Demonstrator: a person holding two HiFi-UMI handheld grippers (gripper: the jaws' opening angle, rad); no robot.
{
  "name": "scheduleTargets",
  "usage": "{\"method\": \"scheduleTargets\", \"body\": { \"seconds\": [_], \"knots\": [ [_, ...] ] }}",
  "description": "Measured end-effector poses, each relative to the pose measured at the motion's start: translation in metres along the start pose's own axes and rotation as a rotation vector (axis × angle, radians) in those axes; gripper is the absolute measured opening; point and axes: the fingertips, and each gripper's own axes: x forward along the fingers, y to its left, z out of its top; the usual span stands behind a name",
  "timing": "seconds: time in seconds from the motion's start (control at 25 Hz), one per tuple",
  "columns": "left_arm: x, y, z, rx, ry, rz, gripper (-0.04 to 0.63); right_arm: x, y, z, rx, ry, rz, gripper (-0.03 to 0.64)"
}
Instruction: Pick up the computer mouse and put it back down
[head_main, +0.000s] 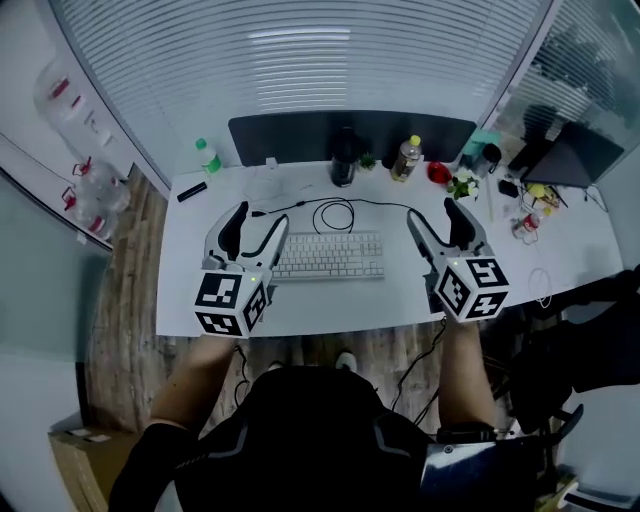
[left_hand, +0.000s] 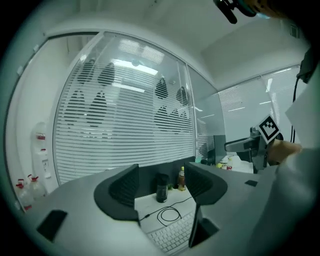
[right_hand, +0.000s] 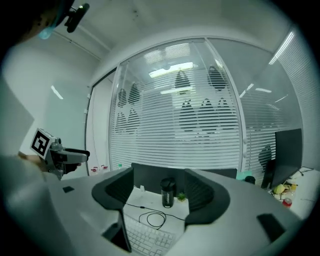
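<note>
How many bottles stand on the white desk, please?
3: a green-capped bottle at the back left corner, a dark bottle behind the keyboard, and a yellow-capped bottle just right of it. The clutter at the right end may hide more.

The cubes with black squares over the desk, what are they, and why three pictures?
A seated person holds a two-jaw gripper in each hand; the cubes are part of them. The head view looks down from the person's head at the left gripper and right gripper. The other two pictures come from cameras riding on each gripper, looking along its jaws. The white desk bears a keyboard, a looped cable and a dark bottle. Both grippers are open and empty.
</note>
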Motion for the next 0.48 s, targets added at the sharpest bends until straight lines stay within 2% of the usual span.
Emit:
{"method": "scheduleTargets", "body": {
  "seconds": [0.16, 0.24, 0.36, 0.48],
  "knots": [
    [-0.018, 0.011, 0.026, -0.013, -0.034, -0.009, 0.299, 0.004, 0.029, 0.027, -0.024, -0.035, 0.039, 0.314],
    [-0.03, 0.02, 0.036, 0.008, -0.052, 0.012, 0.273, 0.006, 0.044, 0.037, -0.031, -0.049, 0.061, 0.308],
    [-0.045, 0.031, 0.046, 0.024, -0.068, 0.033, 0.267, 0.009, 0.066, 0.048, -0.037, -0.074, 0.113, 0.302],
    [-0.055, 0.036, 0.048, 0.006, -0.075, 0.03, 0.246, 0.009, 0.08, 0.053, -0.03, -0.09, 0.155, 0.263]
  ]
}}
